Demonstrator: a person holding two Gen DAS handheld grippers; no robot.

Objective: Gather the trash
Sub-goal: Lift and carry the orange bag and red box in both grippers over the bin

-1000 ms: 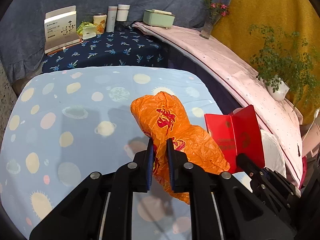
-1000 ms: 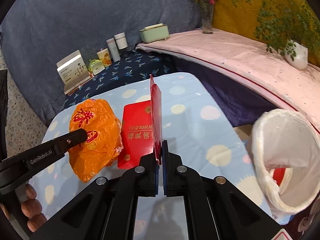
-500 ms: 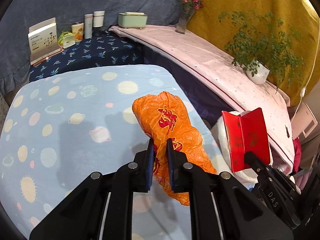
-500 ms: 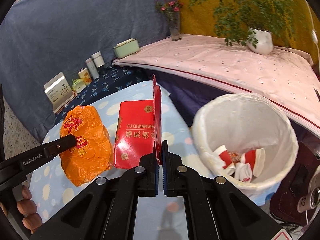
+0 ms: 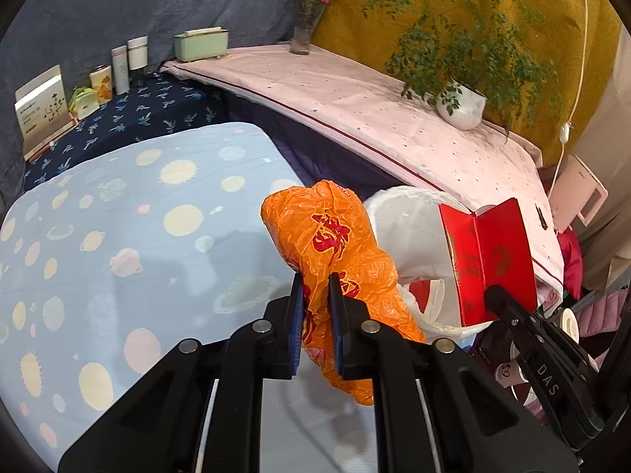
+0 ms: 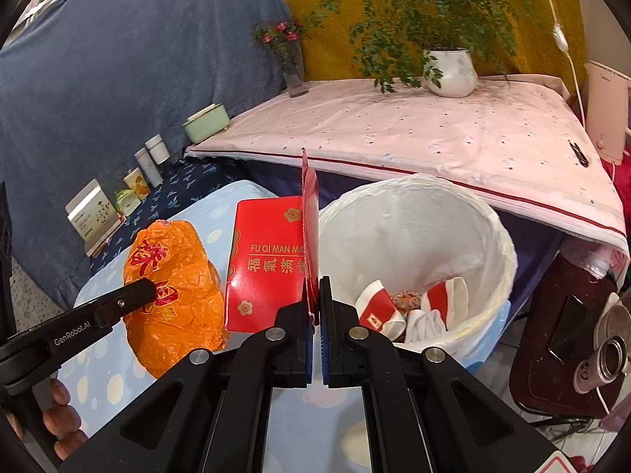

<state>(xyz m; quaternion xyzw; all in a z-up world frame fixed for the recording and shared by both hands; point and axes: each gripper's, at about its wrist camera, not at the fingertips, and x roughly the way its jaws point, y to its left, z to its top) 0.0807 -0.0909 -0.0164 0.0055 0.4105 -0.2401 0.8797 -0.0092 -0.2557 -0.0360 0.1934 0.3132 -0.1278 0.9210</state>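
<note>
My left gripper [image 5: 315, 295] is shut on a crumpled orange plastic bag [image 5: 335, 252] and holds it above the table's right edge, beside the bin. The bag also shows in the right wrist view [image 6: 173, 287]. My right gripper [image 6: 314, 303] is shut on the edge of an open red card folder [image 6: 268, 272] and holds it upright at the bin's left rim. The folder also shows in the left wrist view [image 5: 489, 260]. The white-lined trash bin [image 6: 489, 228] holds red and white paper cups and scraps [image 6: 410, 307].
A light blue planet-print table [image 5: 118, 236] lies to the left. Behind it, a dark blue surface carries jars and a box [image 5: 118, 67]. A pink-covered table [image 6: 434, 130] with a potted plant [image 6: 449, 67] stands behind the bin. A dark stool with cans [image 6: 591, 339] is at right.
Both grippers have carried their loads to the right, off the table and toward the bin. The bin now fills more of both views and the folder stands at its rim.
</note>
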